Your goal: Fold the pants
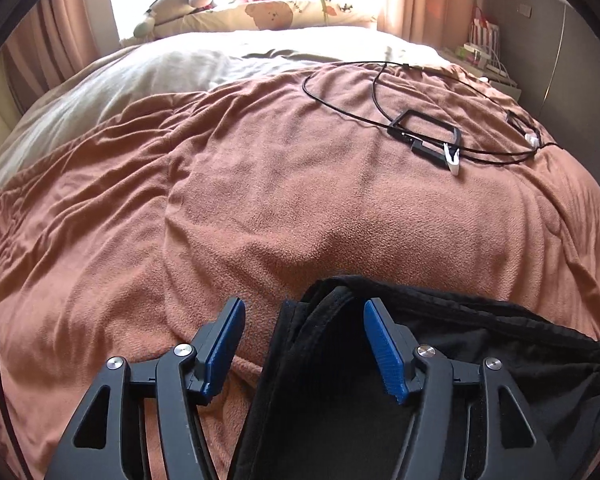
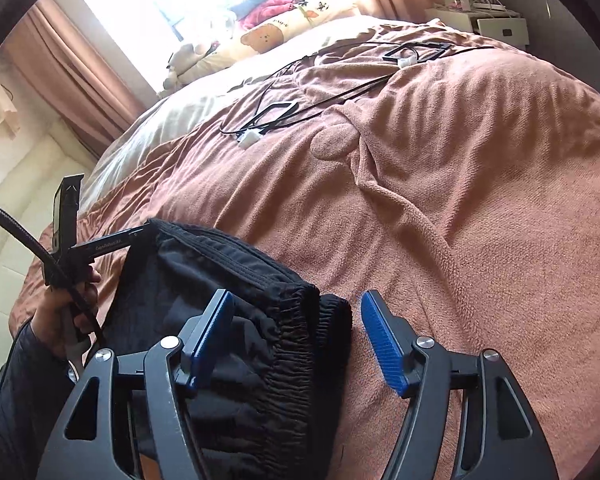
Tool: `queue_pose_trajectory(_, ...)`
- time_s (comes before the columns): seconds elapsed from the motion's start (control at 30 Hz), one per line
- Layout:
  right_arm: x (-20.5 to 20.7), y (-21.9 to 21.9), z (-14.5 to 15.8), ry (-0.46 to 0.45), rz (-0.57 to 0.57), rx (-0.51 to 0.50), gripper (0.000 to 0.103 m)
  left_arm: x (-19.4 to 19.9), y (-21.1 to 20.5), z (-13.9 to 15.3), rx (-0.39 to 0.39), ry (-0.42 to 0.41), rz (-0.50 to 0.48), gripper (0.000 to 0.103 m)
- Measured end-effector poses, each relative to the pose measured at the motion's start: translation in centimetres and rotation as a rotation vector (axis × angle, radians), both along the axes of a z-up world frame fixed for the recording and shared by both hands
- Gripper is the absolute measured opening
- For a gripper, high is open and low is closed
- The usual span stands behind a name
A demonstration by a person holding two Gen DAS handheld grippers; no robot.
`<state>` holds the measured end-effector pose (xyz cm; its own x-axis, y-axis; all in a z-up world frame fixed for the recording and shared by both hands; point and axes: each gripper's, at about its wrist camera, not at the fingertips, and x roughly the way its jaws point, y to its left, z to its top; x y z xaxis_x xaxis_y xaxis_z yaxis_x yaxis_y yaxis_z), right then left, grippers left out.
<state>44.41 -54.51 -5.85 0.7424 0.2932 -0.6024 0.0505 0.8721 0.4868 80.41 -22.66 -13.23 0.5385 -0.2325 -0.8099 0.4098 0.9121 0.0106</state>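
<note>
Here, black pants (image 2: 228, 320) lie bunched on the bed (image 2: 440, 220).
Left gripper (image 1: 304, 344) and right gripper (image 2: 296, 340) both gape wide, gripping nothing.

A bed covered by a rumpled brown blanket (image 1: 284, 184) carries the black pants (image 1: 480, 344) at five o'clock, black cables (image 1: 340, 100) at one o'clock, and pillows (image 1: 268, 16) at twelve.
</note>
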Motion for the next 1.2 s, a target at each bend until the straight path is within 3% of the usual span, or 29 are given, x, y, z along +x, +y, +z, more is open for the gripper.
queue_pose_trajectory(0.47,-2.9,-2.6,-3.3,0.154,0.041,0.139,0.065,-6.3,6.2,2.9,-0.032,0.039,0.072,0.064)
queue_pose_trajectory(0.87,-6.6,-4.0,-5.3,0.147,0.079,0.369,0.065,-12.0,10.3,3.3,-0.078,0.068,0.121,0.064)
queue_pose_trajectory(1.2,-5.5,-3.8,-7.3,0.181,0.086,0.468,0.065,-15.3,11.7,1.6,-0.067,0.117,0.095,0.064)
